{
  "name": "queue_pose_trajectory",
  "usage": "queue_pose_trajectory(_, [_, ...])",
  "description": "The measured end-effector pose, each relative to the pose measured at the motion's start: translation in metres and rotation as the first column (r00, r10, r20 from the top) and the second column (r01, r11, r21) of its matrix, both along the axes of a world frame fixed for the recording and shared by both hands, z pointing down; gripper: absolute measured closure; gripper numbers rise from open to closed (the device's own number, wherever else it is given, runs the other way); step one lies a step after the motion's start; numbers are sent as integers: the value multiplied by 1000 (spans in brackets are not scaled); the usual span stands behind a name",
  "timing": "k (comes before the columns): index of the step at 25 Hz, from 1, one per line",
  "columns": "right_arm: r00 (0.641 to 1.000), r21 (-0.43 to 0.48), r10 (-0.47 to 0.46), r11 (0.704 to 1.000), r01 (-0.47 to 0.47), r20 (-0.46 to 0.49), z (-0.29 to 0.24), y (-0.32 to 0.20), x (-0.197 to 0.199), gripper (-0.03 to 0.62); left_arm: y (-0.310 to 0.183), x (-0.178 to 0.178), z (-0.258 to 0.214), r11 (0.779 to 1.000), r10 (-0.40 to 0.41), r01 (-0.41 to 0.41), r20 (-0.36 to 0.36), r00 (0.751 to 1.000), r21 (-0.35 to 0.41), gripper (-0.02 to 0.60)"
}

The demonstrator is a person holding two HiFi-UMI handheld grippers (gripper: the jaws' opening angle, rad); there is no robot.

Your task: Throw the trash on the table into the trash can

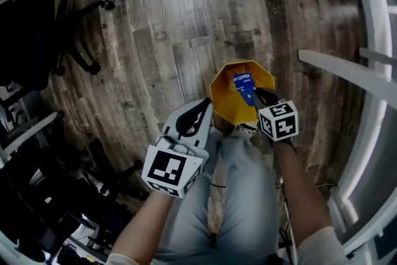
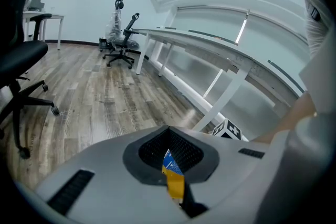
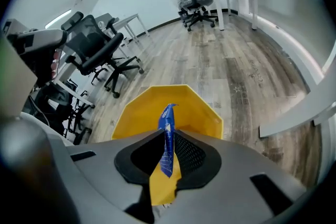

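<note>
Looking steeply down at a wood-plank floor (image 1: 173,28) and a yellow trash can (image 1: 224,101) standing open just ahead of the knees. Pinching a blue sachet (image 3: 167,128) flat in the right gripper (image 3: 169,157), squeezed tight on the lower end, the top end poking up past the tips. Hanging that sachet right over the open mouth of the trash can, above the rim and clear of the yellow walls as far as can be seen. Over on the other side, clamping a yellow-and-blue wrapper (image 2: 174,180) in the left gripper (image 2: 172,162), pressed shut on it, with only a small strip showing in the gap. Holding the left gripper just beside the trash can's near-left edge, outside the mouth; hard to say whether touching it or not. Sitting lower in the head view than the right gripper, marker cubes turned up toward the camera. Off to the left, a black office chair (image 1: 37,34) on the floor. Off to the right, the white frame of a table (image 1: 347,71). Far back in the room, in both gripper views, more chairs along the wall.
</note>
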State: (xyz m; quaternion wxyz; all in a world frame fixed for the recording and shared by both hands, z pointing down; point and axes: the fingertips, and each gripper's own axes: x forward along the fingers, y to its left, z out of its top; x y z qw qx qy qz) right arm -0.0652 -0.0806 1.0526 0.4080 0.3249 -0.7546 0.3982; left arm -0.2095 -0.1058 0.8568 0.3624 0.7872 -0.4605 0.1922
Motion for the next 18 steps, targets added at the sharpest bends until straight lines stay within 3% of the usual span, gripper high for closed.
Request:
queue_pose_trajectory(2, [1000, 5, -7, 1000, 7, -19, 0, 0, 1, 470, 3, 0, -1, 1000, -3, 3, -8, 1000, 1, 581])
queue_pose_trajectory(10, [1000, 12, -12, 1000, 12, -28, -30, -4, 4, 465, 4, -2, -27, 1000, -11, 12, -19, 1000, 28, 581])
queue_pose_trajectory(18, [999, 59, -21, 998, 23, -26, -143, -6, 17, 467, 11, -3, -123, 997, 25, -23, -23, 999, 69, 581])
